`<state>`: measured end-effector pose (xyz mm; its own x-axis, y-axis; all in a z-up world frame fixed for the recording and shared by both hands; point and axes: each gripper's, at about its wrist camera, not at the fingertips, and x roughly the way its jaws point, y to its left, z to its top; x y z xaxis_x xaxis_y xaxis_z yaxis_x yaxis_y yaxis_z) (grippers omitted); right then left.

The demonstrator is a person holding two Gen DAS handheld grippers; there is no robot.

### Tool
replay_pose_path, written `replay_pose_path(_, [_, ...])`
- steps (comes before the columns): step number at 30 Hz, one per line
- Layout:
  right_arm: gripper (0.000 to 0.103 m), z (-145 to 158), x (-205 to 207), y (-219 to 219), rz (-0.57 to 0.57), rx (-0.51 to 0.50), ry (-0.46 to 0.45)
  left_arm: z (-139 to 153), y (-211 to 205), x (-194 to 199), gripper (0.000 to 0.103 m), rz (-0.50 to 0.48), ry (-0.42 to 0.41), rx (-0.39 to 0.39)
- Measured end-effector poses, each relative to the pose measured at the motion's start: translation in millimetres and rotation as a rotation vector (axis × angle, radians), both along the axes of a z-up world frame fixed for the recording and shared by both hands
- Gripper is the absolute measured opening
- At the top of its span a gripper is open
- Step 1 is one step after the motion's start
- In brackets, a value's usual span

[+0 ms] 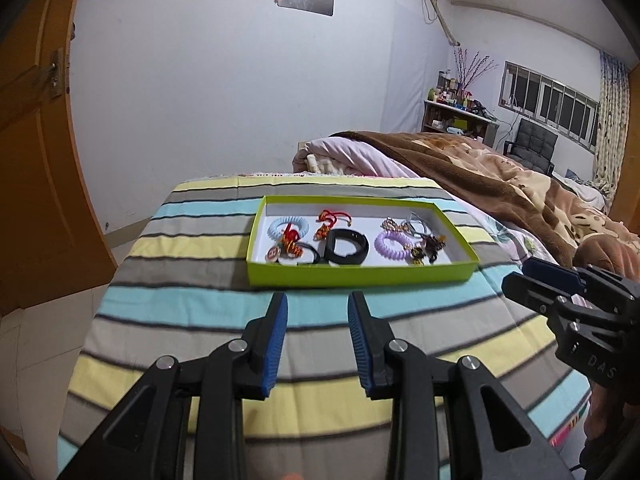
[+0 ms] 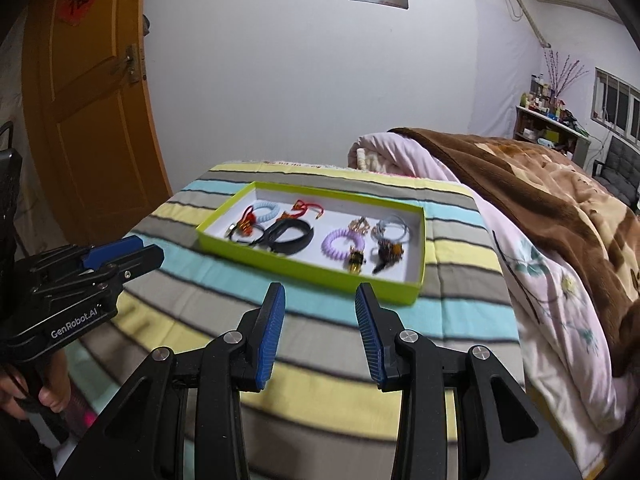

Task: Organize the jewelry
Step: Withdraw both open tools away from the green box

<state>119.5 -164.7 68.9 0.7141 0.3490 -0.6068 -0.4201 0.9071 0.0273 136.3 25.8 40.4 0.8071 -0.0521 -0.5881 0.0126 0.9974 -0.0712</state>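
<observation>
Right now both my grippers hang short of the green tray (image 1: pixel 360 276) on the striped cloth (image 1: pixel 192 312), nothing held. My left gripper (image 1: pixel 318 300) has its jaws apart with only cloth between them; my right gripper (image 2: pixel 320 292) is the same, jaws apart and empty.

All the jewelry sits inside the tray, straight ahead of both grippers and beyond the fingertips, not touching them. The tray's long axis runs left to right across me; in the right wrist view it looks skewed, its right end nearer.

From my left to right: blue coil bracelet (image 1: pixel 287 227), red knotted charms (image 1: pixel 332 222), black band (image 1: pixel 346 247), purple coil bracelet (image 1: pixel 394 245), then a dark and gold tangle (image 1: pixel 426 250) at the right end. The black band lies flat, its loop stretched along the tray's length, roughly dead ahead of my left gripper. The purple coil and the tangle lie closer to my right gripper.

The tangle is blurred, so I'm probably seeing several pieces, can't separate them.

My guess: left takes the band side, right the purple side, reaching forward over the near wall.
</observation>
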Motion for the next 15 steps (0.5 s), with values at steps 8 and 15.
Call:
replay_pose_path(8, [0.038, 1, -32, -9, -0.009, 0.024, -0.008, -2, -4, -28, 0.033, 0.007, -0.002, -0.001])
replay_pose_path(15, [0.038, 3, -44, -12, -0.013, 0.03, -0.019, -4, -5, -41, 0.033, 0.018, -0.008, -0.006])
